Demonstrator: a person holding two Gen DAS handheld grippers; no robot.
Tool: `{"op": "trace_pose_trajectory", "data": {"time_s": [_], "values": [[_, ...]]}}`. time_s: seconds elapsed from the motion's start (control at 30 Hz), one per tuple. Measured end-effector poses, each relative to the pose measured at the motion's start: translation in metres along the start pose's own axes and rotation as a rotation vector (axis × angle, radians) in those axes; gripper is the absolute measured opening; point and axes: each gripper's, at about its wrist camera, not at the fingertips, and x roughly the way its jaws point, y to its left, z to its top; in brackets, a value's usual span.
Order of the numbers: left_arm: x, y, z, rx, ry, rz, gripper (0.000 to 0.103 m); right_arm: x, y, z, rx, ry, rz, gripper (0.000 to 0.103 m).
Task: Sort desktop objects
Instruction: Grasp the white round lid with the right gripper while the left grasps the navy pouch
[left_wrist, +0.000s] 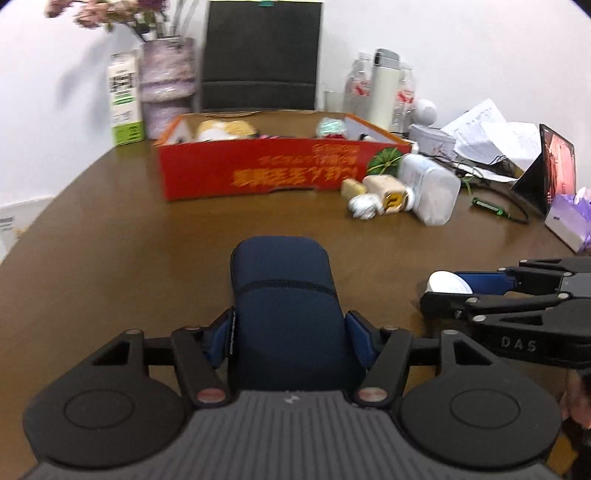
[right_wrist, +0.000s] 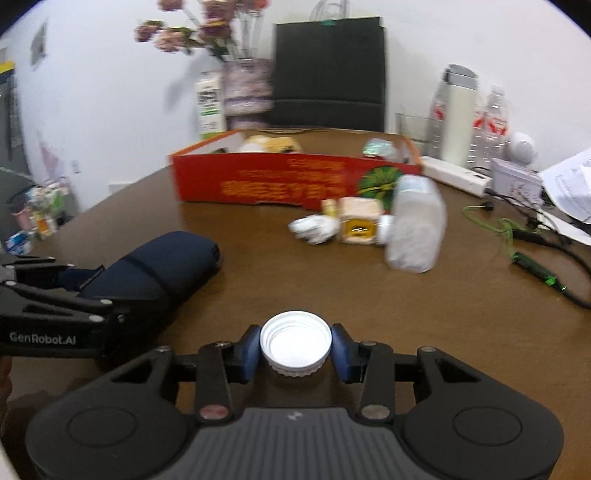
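A navy soft case (left_wrist: 284, 295) lies lengthwise on the brown table (left_wrist: 129, 240). My left gripper (left_wrist: 290, 332) is shut on its near end, with a blue pad pressed against each side. To its right, my right gripper (left_wrist: 447, 290) is shut on a white round lid (left_wrist: 445, 282). In the right wrist view the white lid (right_wrist: 295, 341) sits hollow side up between the blue pads of the right gripper (right_wrist: 295, 349), just above the tabletop. The navy case (right_wrist: 155, 269) and the left gripper (right_wrist: 92, 291) are at the left there.
A red cardboard box (left_wrist: 258, 170) with several items inside stands across the middle of the table. Beside its right end lie a white jar (left_wrist: 430, 192), a beige carton (left_wrist: 384, 186) and crumpled white paper (left_wrist: 364, 206). Papers, a tablet (left_wrist: 557, 166), a tissue box (left_wrist: 569, 221) and a green cable (right_wrist: 532, 266) crowd the right.
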Motion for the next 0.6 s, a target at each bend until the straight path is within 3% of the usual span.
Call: {"op": "trace_pose_trajectory", "data": {"time_s": [0.17,0.27,0.37,0.43,0.6], "values": [[-0.024,0.014,-0.015,-0.015,-0.015,0.009,0.072,-0.015,0.035,-0.013,-0.075,-0.002,0.041,0.039],[-0.021,0.019,-0.014,-0.022,-0.023,0.003,0.082,-0.018,0.052,-0.015,-0.131,-0.015,0.011,0.039],[-0.012,0.024,-0.010,-0.036,-0.019,-0.019,0.084,-0.023,0.056,-0.013,-0.135,-0.024,-0.005,0.039],[-0.004,0.030,-0.010,-0.075,0.004,-0.054,0.079,-0.027,0.056,-0.013,-0.126,-0.025,-0.015,0.039],[-0.008,0.034,-0.011,-0.113,-0.007,-0.055,0.061,-0.034,0.050,-0.017,-0.102,-0.027,-0.027,0.039]]}}
